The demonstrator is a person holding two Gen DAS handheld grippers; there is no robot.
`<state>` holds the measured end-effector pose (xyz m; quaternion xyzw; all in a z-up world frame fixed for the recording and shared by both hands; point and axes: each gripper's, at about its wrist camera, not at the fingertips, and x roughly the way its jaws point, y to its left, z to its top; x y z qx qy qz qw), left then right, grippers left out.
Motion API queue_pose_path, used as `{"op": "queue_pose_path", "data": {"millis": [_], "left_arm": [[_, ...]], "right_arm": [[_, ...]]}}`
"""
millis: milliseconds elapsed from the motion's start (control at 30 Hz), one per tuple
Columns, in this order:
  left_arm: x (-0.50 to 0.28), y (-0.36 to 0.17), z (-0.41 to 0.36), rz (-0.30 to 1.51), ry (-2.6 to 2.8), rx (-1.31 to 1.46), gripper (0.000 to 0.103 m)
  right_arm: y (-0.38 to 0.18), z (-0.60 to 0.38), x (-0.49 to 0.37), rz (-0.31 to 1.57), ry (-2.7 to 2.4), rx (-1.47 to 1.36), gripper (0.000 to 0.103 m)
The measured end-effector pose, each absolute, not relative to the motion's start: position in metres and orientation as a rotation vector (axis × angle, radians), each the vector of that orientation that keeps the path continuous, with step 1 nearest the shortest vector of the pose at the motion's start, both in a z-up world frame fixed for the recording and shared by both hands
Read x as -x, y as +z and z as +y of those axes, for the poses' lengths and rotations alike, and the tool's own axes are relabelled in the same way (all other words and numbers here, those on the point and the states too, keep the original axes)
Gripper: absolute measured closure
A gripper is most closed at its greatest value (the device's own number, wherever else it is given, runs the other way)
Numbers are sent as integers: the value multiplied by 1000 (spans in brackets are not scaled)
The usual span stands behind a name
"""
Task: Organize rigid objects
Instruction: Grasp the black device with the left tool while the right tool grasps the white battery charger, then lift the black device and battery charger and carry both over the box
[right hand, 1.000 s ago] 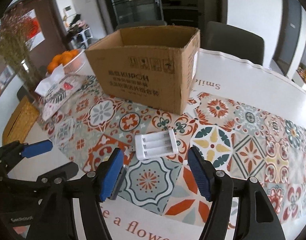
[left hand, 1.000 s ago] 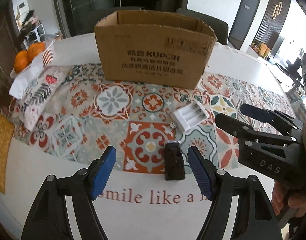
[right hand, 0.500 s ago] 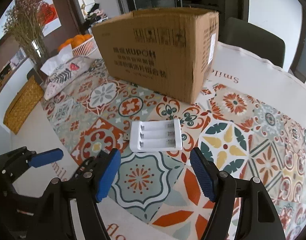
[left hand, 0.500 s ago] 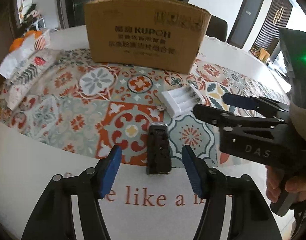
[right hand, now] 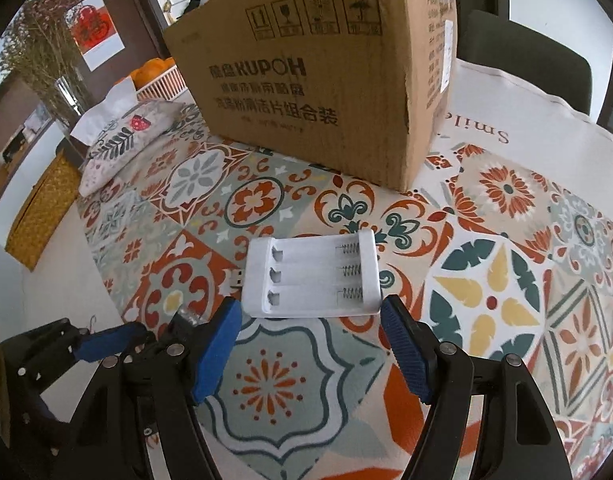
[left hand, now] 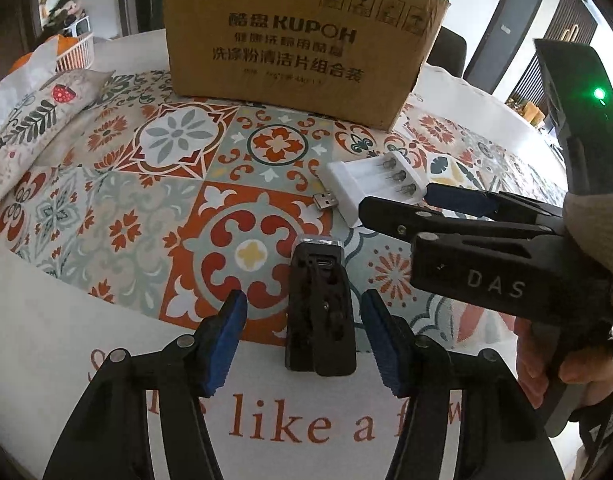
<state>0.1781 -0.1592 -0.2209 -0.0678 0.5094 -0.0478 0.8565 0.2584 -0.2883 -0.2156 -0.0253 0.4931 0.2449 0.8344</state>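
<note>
While the table [left hand: 46,320] with its patterned cloth fills most of both views, the cardboard box [left hand: 302,40] stands at the top centre of each frame, its printed side facing the cameras, and it looks like the place the loose things are meant to go. Both pickups seem to be at the approach stage, with nothing gripped yet. At the bottom of the left wrist view the left hand-held gripper [left hand: 302,338] is spread wide, its blue pads on either side of the small black device [left hand: 320,308], which lies lengthwise between them without either pad touching it. At the bottom of the right wrist view the right hand-held gripper [right hand: 312,344] is also spread, its tips just short of the near edge of the white battery charger [right hand: 312,274], which lies flat at mid-frame with three empty slots and a USB plug at its left end. Next, the left one likely only needs to close on the black device; the right one probably has to ease forward until the charger's short sides sit between its pads, then close and lift toward the box.
</note>
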Motion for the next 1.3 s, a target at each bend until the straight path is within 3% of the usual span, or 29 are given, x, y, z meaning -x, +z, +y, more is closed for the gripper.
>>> {"op": "queue_pose_path", "data": {"millis": [300,467,733,800,933,1300], "left_arm": [[-184,-224,-160,1059,-88,142,51],[-186,-221,-154,1052,-78,163,51],[-185,-225,-156,1044,-83,138,51],[-184,-225,-155,1040,-83,136,53],[-182,-224,-154,1030,-73,114,73],[-181,-217,-141,1012,-67,121,74]], "right_arm": [[-220,-281,-271,1040,524,64,27],[-217,-281,-273,1038,514,31,18],[-223,-269,-278,1040,476,61,16],[-225,-263,-277,1033,465,115,16],[-229,-256,-274,1012,436,198,20],[-219,-267,-262,980,419,150,20]]}}
